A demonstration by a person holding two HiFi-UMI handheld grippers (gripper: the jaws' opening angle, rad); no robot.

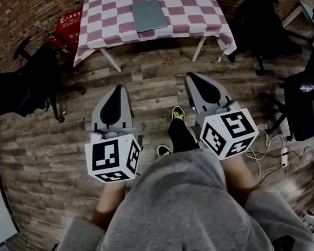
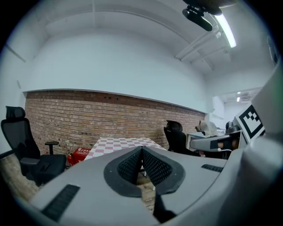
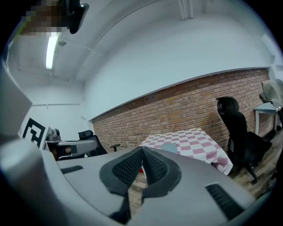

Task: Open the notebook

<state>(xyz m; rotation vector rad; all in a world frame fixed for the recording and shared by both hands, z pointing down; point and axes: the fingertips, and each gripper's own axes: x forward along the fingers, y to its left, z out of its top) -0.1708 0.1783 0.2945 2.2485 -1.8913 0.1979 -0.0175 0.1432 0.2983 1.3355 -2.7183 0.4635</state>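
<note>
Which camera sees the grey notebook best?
The head view: the whole closed notebook lies flat on the checked table. The right gripper view shows only a small sliver; the left gripper view shows none.

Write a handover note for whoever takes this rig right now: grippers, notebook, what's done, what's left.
Left gripper: jaws shut, nothing between them, held over the wooden floor.
Right gripper: jaws shut, empty, also over the floor.
Notebook: grey, closed, lying flat on the checkered table ahead, well clear of both grippers.
Done: nothing on the notebook; cover is down.
Left: walk up to the table, open a gripper, catch the cover edge and lift it open, probably steadying the notebook with the other gripper.
</note>
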